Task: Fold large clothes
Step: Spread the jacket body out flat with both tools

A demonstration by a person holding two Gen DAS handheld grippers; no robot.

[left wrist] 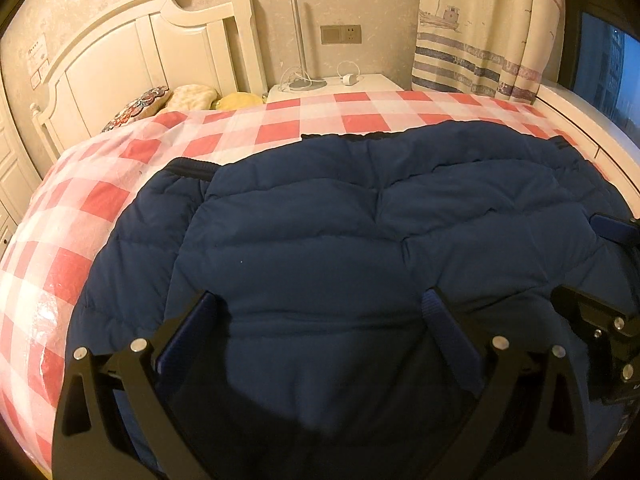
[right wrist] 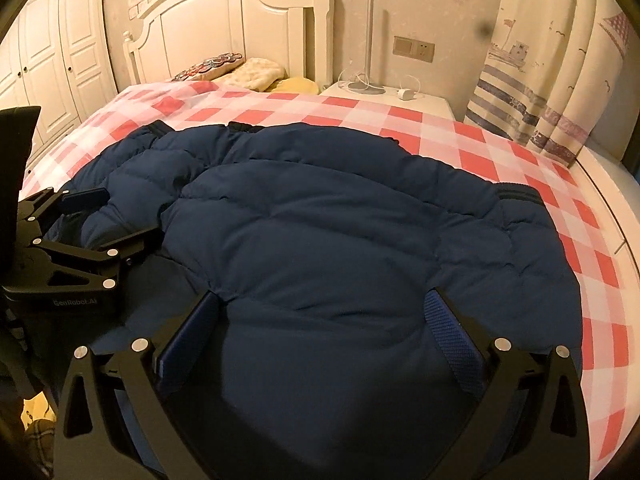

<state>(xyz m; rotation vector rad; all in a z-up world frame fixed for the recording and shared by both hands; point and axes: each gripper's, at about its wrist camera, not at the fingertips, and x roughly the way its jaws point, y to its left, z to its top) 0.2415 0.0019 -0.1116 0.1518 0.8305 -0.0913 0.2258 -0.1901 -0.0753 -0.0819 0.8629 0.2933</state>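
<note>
Left claw [left wrist: 320, 300] hovers spread wide over a navy puffer jacket [left wrist: 360, 220] lying flat on a bed's red-and-white checked cover [left wrist: 100, 200]. Its near hem is cut off beneath both claws. Right claw [right wrist: 328, 300], equally spread, grips nothing; the jacket fills its gap too. Only the right wrist view shows the white wardrobe [right wrist: 52, 48]; only the left shows a dark window [left wrist: 608, 68].
</note>
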